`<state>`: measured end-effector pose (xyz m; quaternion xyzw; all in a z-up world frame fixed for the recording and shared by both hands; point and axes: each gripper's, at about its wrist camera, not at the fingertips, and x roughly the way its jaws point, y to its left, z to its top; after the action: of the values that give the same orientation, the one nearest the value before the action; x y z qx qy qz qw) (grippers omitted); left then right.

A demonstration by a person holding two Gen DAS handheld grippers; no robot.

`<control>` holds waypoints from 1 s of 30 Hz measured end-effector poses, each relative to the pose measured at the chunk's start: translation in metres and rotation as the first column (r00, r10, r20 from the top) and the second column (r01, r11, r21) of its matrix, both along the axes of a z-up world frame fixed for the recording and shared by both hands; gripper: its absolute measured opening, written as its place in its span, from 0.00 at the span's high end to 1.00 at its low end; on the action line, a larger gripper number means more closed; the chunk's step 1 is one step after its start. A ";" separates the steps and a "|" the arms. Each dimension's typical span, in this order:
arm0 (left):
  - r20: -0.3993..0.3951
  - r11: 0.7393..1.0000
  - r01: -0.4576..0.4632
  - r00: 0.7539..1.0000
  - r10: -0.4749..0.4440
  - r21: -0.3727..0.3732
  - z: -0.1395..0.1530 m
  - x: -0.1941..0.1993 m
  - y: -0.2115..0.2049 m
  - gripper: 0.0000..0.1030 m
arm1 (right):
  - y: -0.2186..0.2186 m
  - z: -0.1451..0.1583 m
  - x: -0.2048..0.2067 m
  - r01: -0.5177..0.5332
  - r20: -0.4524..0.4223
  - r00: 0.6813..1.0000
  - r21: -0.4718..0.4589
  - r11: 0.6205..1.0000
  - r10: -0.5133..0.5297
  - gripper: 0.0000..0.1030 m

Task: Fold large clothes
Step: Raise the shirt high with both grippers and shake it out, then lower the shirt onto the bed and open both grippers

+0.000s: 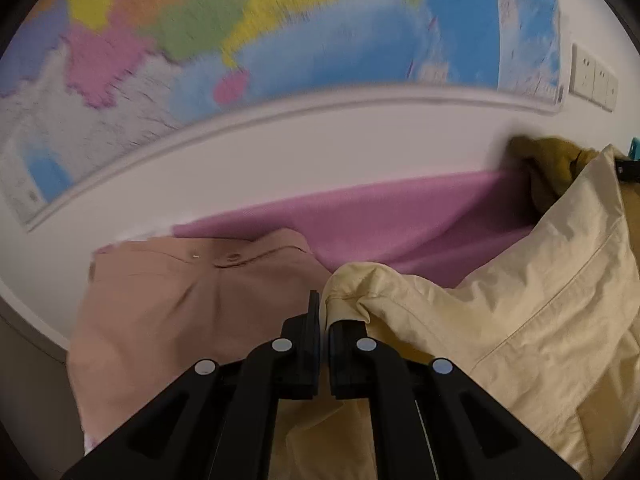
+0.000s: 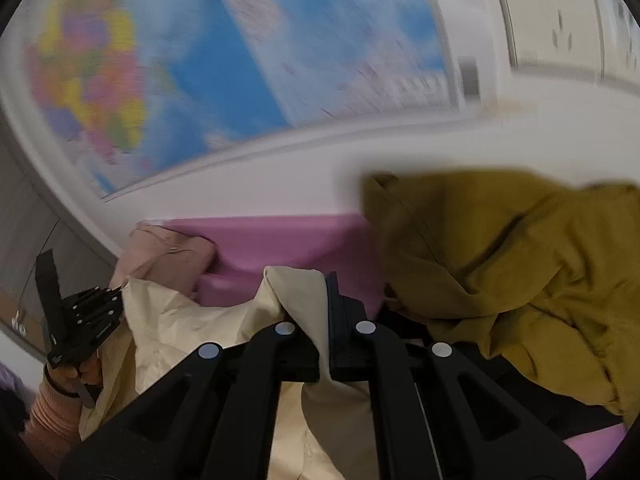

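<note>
Both tools are clenched on the same pale yellow garment [image 1: 520,320]: the left tool [image 1: 324,312] pinches a bunched edge, the right tool [image 2: 324,292] another fold, likely two corners held apart to spread it for folding. It drapes over the pink surface [image 1: 380,220]. A tan folded garment [image 1: 180,300] lies left, a mustard garment [image 2: 500,260] right, a wall map [image 1: 280,32] beyond.

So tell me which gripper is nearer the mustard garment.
Right. The right gripper, shut on the cream garment, sits just beside the mustard garment. The left gripper grips the cream garment's other end, by the tan garment, farther off.
</note>
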<state>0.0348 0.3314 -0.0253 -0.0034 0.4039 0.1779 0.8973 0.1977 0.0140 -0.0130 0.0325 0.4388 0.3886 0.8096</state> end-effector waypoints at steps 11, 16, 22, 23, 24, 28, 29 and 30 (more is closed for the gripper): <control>-0.099 0.973 -0.044 0.995 0.022 -0.225 -0.001 0.042 0.056 0.65 | -0.015 -0.013 0.043 0.181 0.025 0.983 -0.117 0.976 -0.180 0.56; -0.023 0.977 0.075 0.996 -0.081 -0.198 0.019 0.021 0.048 0.44 | 0.000 0.020 -0.012 -0.019 0.208 0.976 -0.184 0.983 0.058 0.44; 0.024 0.942 0.284 0.958 -0.284 -0.180 0.034 -0.010 0.004 0.44 | 0.055 0.002 -0.070 -0.365 0.135 0.895 -0.324 0.873 0.425 0.41; 0.021 0.928 0.319 0.947 -0.321 -0.190 0.035 -0.014 -0.005 0.44 | 0.061 -0.004 -0.068 -0.389 0.084 0.900 -0.286 0.875 0.428 0.44; 0.005 0.908 0.362 0.929 -0.369 -0.208 0.031 -0.014 -0.014 0.44 | 0.068 -0.009 -0.063 -0.400 0.051 0.903 -0.263 0.878 0.427 0.47; -0.076 0.873 0.411 0.893 -0.443 -0.262 0.002 0.013 -0.032 0.44 | 0.089 -0.023 -0.029 -0.374 -0.015 0.926 -0.167 0.913 0.376 0.78; -0.084 0.882 0.384 0.904 -0.419 -0.273 -0.002 0.028 -0.031 0.47 | 0.090 -0.020 -0.018 -0.345 -0.012 0.938 -0.121 0.931 0.346 0.79; -0.081 0.895 0.357 0.917 -0.391 -0.267 -0.003 0.036 -0.028 0.48 | 0.089 -0.016 -0.007 -0.290 -0.002 0.957 -0.078 0.954 0.290 0.79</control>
<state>0.0713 0.3035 -0.0284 -0.0253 0.4746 -0.0501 0.8784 0.1906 0.1026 -0.0292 -0.0656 0.4497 0.4860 0.7465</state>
